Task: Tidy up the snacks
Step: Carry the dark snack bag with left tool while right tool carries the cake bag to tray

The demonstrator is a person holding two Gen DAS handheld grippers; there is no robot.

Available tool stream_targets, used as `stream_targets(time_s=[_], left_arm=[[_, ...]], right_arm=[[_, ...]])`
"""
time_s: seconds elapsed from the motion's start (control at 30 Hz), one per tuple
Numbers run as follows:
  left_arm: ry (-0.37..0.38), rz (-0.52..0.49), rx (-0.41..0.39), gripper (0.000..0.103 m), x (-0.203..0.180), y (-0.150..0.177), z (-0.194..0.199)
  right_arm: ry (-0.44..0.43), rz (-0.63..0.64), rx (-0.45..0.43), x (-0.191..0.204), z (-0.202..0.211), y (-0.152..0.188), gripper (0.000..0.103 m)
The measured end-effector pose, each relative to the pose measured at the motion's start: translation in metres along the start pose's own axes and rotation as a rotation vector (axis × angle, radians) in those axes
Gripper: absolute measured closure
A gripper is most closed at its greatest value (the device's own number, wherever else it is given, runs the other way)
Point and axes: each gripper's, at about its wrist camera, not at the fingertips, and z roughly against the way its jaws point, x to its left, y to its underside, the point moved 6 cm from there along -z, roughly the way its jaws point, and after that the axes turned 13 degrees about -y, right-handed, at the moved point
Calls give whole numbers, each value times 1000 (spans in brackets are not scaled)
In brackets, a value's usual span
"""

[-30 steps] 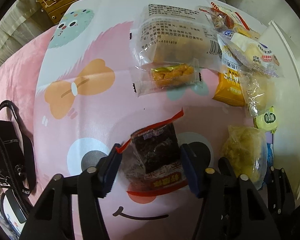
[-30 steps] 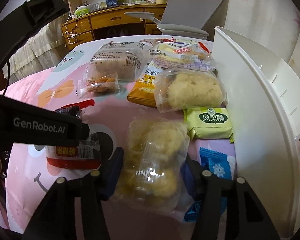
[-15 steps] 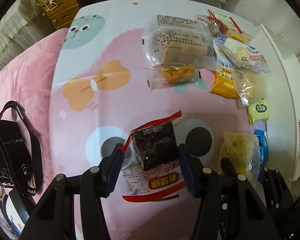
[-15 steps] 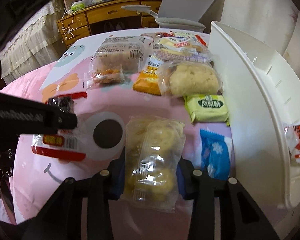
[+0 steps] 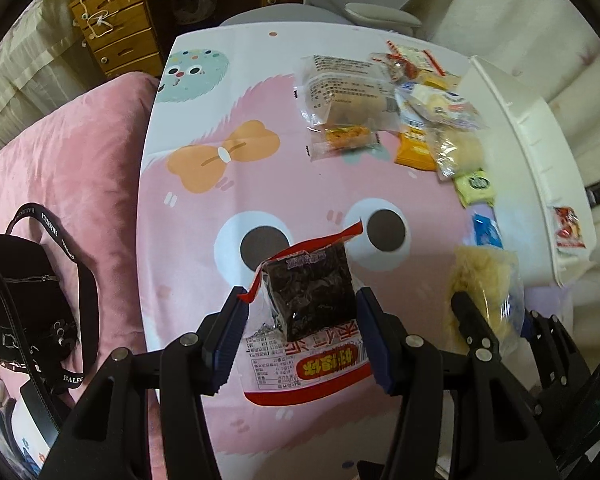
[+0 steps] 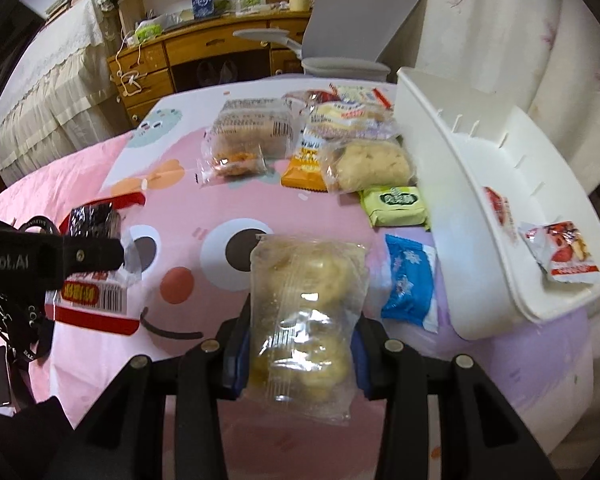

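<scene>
My left gripper point(image 5: 300, 304) is shut on a dark snack packet point(image 5: 312, 292) with a red and white wrapper, held above the pink cartoon tablecloth point(image 5: 260, 176). In the right wrist view, my right gripper point(image 6: 300, 328) is shut on a clear bag of yellow pastries point(image 6: 304, 280), also lifted off the cloth. The left gripper point(image 6: 92, 254) with its packet shows at the left of that view. A white bin point(image 6: 440, 184) stands to the right with a red snack packet point(image 6: 568, 252) inside it.
Loose snacks lie beside the bin: a blue packet point(image 6: 410, 284), a green packet point(image 6: 394, 204), an orange packet point(image 6: 304, 164), a round pastry bag point(image 6: 368, 164) and a bread bag point(image 6: 252, 132). A black strap bag point(image 5: 16, 292) lies on pink bedding at left. A grey chair point(image 6: 360, 20) stands behind.
Both grippers have risen, each lifting its packet off the cloth. The right jaws have narrowed onto the pastry bag. More of the table and bin shows now.
</scene>
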Motion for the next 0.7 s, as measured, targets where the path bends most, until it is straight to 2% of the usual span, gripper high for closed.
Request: stream_targets(time_s=[0.4,0.7], left_arm=[[83,-97,-97,49,-7,14,44],[118,-167,-179,49,-30,9,71]], right_arm=[[45,7,-113,17,63,5,62],[38,-9,-157,7,94,2,62]])
